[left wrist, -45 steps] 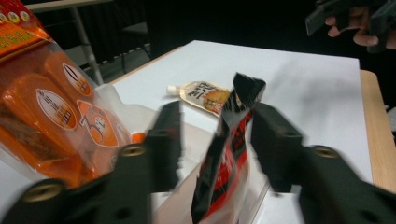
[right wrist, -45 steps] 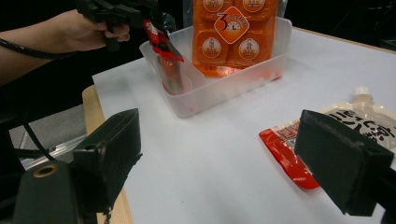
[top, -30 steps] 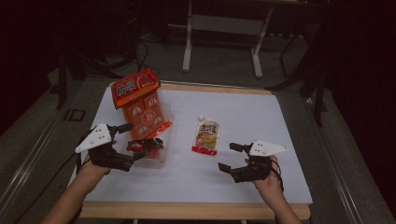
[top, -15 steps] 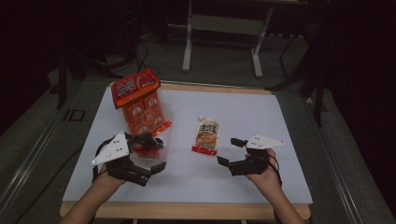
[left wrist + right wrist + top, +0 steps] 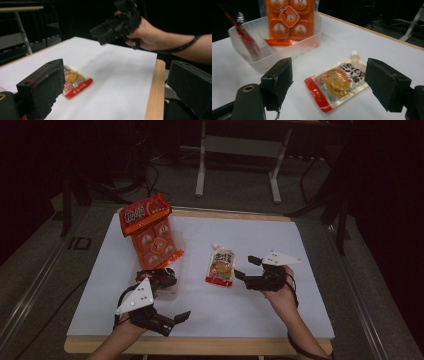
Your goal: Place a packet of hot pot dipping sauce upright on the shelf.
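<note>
Left gripper (image 5: 170,320) sat nearest, low over the front edge of the white table (image 5: 240,310), jaws spread wide with nothing between them; in the left gripper view its two black pads framed bare tabletop and the wooden front edge. Just beyond it, the clear plastic tub (image 5: 244,53) stood on the table's left half, with a tall orange snack pack (image 5: 155,242) leaning up out of it and a thin red-and-dark wrapper (image 5: 249,41) lying against the tub's inner wall. Right gripper (image 5: 245,275) was held on the right side, a bit farther back, pointed left at the spouted pouch (image 5: 220,266). Its jaws had just been closing a little but stood apart, not touching the pouch. In the right gripper view the pouch (image 5: 337,83) lay flat on the table between and past the two pads, cap end pointing away from the gripper, red bottom edge nearest. Pouch lay near table centre, apart from the tub. Behind the table, a dark floor and a metal stand's legs (image 5: 237,170).
</note>
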A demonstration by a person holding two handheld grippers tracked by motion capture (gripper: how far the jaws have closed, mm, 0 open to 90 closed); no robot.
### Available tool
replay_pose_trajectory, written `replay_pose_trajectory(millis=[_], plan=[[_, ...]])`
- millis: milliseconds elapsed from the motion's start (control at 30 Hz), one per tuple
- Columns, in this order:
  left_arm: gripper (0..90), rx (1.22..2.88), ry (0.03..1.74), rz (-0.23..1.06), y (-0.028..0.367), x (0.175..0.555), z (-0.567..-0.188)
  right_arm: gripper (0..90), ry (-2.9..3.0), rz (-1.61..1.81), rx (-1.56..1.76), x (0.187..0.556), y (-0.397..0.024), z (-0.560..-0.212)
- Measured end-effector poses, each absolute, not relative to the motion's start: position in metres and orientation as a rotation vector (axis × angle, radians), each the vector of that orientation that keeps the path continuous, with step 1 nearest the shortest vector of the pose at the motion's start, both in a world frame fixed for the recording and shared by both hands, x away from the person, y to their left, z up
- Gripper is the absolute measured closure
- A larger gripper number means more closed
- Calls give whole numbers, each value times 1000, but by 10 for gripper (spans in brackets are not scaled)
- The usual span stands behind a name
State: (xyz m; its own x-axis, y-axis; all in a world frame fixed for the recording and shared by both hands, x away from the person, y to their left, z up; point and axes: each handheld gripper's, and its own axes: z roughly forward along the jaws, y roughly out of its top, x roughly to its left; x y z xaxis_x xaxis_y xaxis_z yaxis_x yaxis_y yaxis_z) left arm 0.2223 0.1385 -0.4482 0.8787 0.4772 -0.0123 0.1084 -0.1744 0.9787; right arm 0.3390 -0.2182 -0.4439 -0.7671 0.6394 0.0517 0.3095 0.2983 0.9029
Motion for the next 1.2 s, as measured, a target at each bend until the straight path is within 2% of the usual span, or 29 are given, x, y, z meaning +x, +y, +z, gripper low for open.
replay_pose_trajectory(millis=[333, 567, 700, 867, 1067, 1200], plan=[[21, 1728, 467, 286, 125, 217, -483, 285, 2277, 1369, 916, 376, -215, -456], [36, 1750, 459, 340, 125, 215, -498, 393, 2282, 1309, 972, 400, -209, -466], [44, 1758, 445, 349, 125, 213, -504, 411, 2289, 1287, 1006, 413, -206, -472], [46, 1766, 452, 342, 125, 209, -506, 489, 2289, 1262, 1034, 428, -204, -481], [46, 1766, 459, 318, 124, 210, -509, 528, 2290, 1184, 1054, 442, -195, -494], [46, 1775, 448, 311, 122, 211, -510, 586, 2291, 1150, 1103, 454, -192, -503]])
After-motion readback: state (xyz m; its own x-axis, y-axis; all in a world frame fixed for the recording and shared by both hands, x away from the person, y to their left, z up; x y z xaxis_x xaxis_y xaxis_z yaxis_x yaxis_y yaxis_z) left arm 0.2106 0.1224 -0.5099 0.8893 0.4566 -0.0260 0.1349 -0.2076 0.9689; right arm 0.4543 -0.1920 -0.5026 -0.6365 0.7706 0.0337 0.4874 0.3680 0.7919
